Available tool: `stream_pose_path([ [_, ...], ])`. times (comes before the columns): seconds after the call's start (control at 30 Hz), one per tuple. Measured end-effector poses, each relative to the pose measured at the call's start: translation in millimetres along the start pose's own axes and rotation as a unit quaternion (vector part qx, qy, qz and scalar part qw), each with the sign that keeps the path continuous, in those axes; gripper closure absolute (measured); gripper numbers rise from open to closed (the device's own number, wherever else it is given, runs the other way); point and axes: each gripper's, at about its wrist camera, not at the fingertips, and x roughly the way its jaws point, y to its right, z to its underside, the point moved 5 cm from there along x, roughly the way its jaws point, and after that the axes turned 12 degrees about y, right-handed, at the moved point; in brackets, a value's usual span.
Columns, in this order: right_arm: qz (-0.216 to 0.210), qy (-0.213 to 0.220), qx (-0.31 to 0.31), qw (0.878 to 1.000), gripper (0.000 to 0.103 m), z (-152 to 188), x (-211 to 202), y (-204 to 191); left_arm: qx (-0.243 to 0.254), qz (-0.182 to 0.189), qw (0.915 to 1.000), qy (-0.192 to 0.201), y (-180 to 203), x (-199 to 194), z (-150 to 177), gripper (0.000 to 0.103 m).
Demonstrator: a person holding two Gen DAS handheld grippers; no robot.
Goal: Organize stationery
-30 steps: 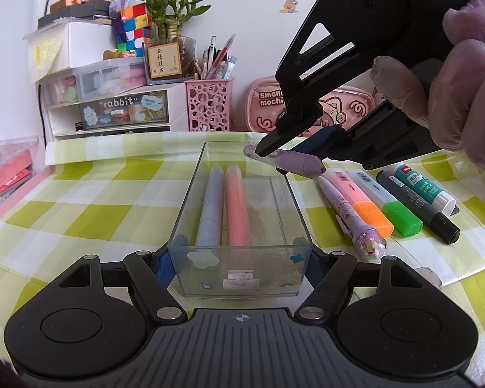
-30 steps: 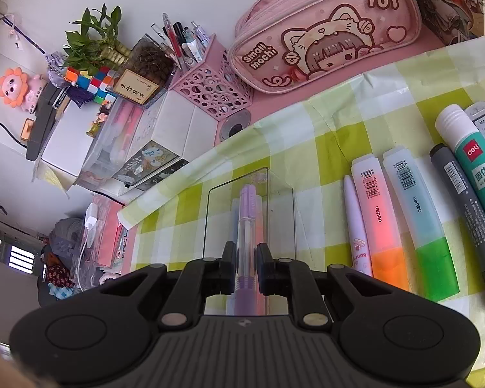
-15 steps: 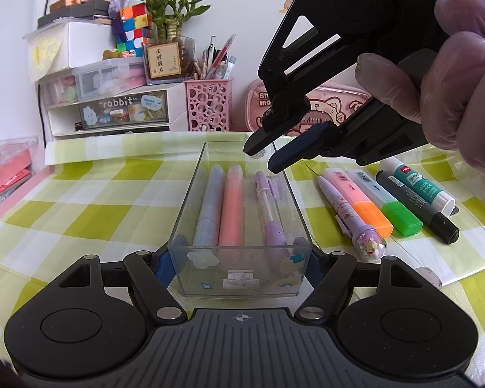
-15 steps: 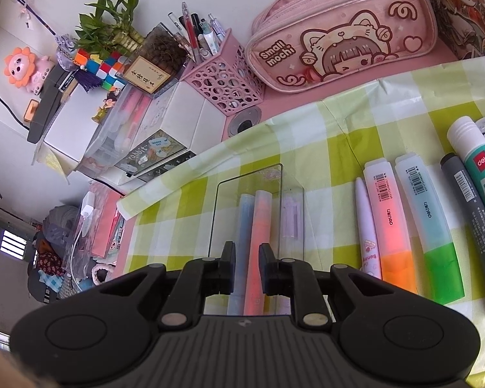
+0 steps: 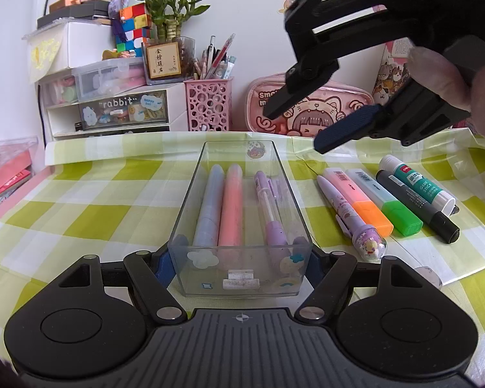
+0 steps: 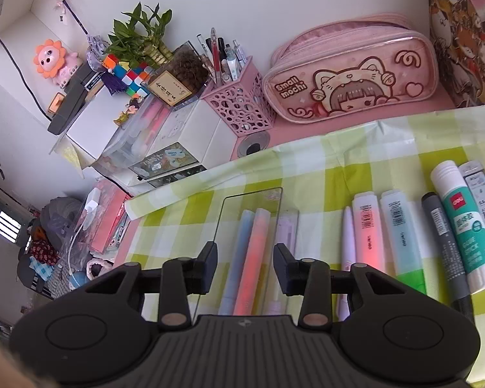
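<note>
Background items: pink lion-shaped toy figure (image 6: 53, 59); multicoloured twisty cube puzzle (image 5: 134, 26); green bamboo plant in clear square vase (image 5: 168, 32); white drawer unit labelled "rabbit" (image 5: 113, 113); green-and-white checked tablecloth (image 5: 80, 200).

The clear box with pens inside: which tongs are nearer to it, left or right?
Left. The left tongs clamp the near end of the clear box, pads against its sides. The right tongs hang above its far right corner, apart from it, jaws opening with nothing between them.

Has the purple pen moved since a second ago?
Yes. The purple pen left the right gripper and lies in the clear plastic box, beside the pink highlighter.
</note>
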Motion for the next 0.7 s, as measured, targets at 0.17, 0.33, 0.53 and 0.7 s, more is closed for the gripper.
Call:
stream_pose_path([
  [0.17, 0.026, 0.045, -0.036, 0.998, 0.058, 4.6, -20.9, 18.7, 0.0, 0.0, 1.0, 0.0, 0.0, 0.0, 0.0, 0.03],
  [0.33, 0.032, 0.079, -0.053, 0.995, 0.057, 20.0, -36.9, 37.5, 0.002, 0.0, 1.0, -0.001, 0.7, 0.5, -0.1, 0.03],
  [0.53, 0.041, 0.101, -0.039, 0.993, 0.049, 42.2, -51.2, 55.9, 0.004, 0.0, 1.0, -0.002, 1.3, 1.0, 0.0, 0.03],
  [0.7, 0.024, 0.101, -0.093, 0.99, 0.048, 54.3, -52.0, 45.5, -0.004, 0.005, 1.0, -0.007, -1.0, 3.3, 0.2, 0.03],
])
